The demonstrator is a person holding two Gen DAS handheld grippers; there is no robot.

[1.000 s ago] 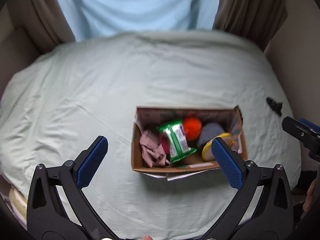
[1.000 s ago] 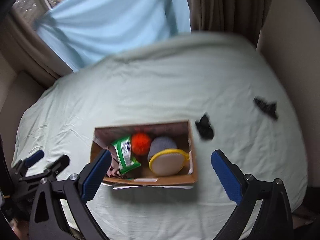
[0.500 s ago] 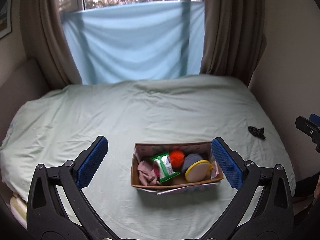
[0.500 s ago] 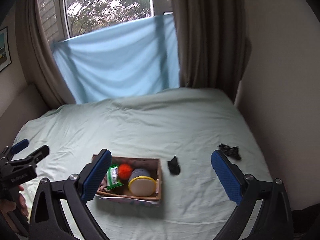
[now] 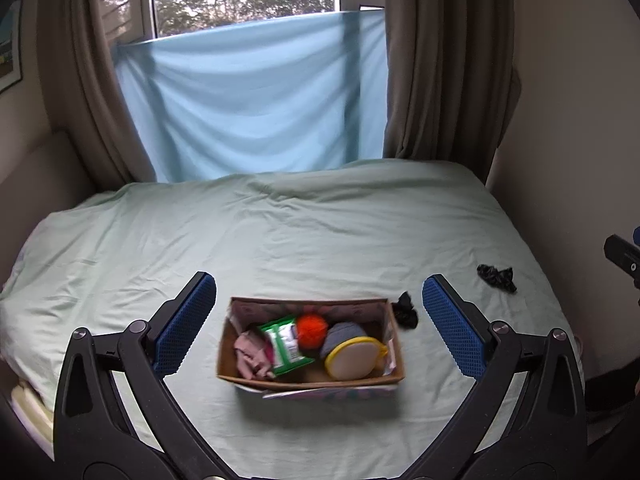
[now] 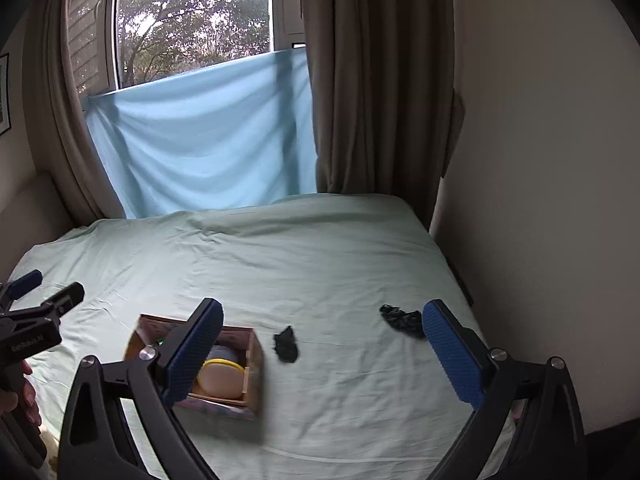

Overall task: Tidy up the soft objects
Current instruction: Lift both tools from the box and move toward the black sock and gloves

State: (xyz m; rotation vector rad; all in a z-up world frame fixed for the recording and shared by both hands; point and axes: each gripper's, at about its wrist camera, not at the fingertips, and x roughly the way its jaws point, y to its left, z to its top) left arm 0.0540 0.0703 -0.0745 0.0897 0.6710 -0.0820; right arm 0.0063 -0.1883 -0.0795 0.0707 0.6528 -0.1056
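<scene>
A cardboard box (image 5: 308, 381) sits on the pale green bed (image 5: 280, 240). It holds a pink cloth (image 5: 250, 354), a green packet (image 5: 286, 344), an orange ball (image 5: 312, 330), a grey ball (image 5: 344, 334) and a yellow-rimmed round pad (image 5: 354, 362). A small black soft item (image 5: 406, 312) lies just right of the box, another (image 5: 498, 278) farther right. My left gripper (image 5: 320, 324) is open and empty, held back above the box. My right gripper (image 6: 324, 352) is open and empty; the box (image 6: 254, 364) and both black items (image 6: 286, 344) (image 6: 402, 320) lie ahead of it.
A window with a light blue cloth (image 5: 256, 100) and brown curtains (image 5: 440, 60) stands behind the bed. A wall (image 6: 540, 160) runs along the bed's right side. The bed's front edge is near the grippers.
Both grippers have pulled back and tilted up from the box, so the window and whole bed now show. The box looks smaller and farther. Both stay open and empty.
</scene>
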